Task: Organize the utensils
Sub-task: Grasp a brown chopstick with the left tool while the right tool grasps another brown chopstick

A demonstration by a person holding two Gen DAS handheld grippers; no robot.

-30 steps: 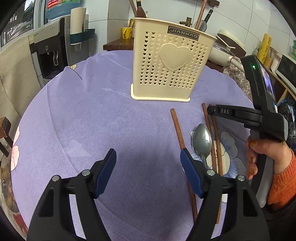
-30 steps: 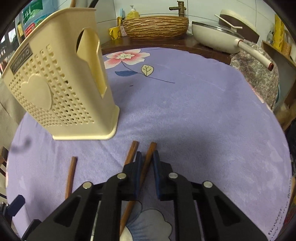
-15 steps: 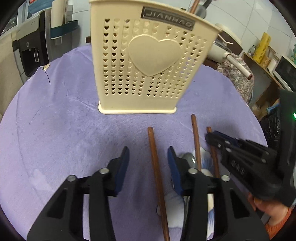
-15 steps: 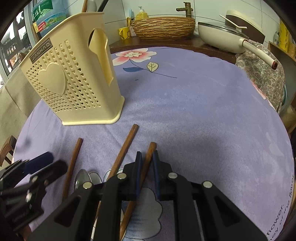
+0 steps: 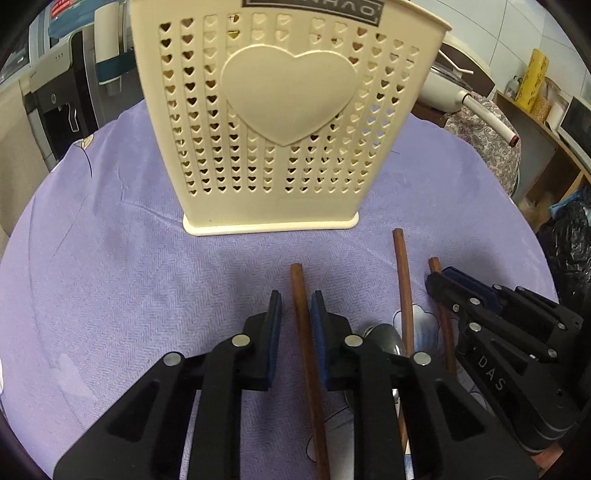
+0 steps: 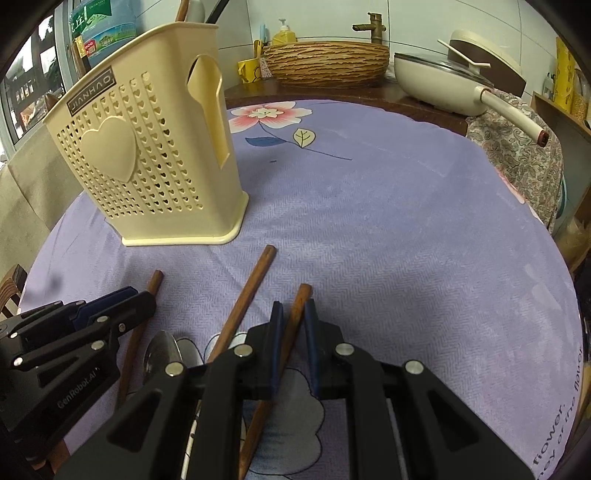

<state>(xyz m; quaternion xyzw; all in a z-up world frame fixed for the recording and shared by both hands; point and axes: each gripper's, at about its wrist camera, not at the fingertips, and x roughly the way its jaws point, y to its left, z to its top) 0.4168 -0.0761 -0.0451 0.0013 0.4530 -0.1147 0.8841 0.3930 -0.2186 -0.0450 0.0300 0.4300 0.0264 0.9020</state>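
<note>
My left hand-held gripper point(image 5: 296, 308) has just been closing around the leftmost brown wooden chopstick point(image 5: 306, 354), lying on the purple-clothed worktop point(image 5: 110, 280) in front of the cream perforated plastic utensil holder point(image 5: 284, 122); pad contact is unclear. My right hand-held gripper point(image 6: 293, 325) is clamped on another brown wooden chopstick point(image 6: 295, 314). I judge both should lift level before tipping into the holder.

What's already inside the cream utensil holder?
In the right wrist view, a brown handle and a dark handle poke above the cream utensil holder rim. Its walls hide their lower parts and whatever else is inside; the heart holes show nothing clear.
</note>
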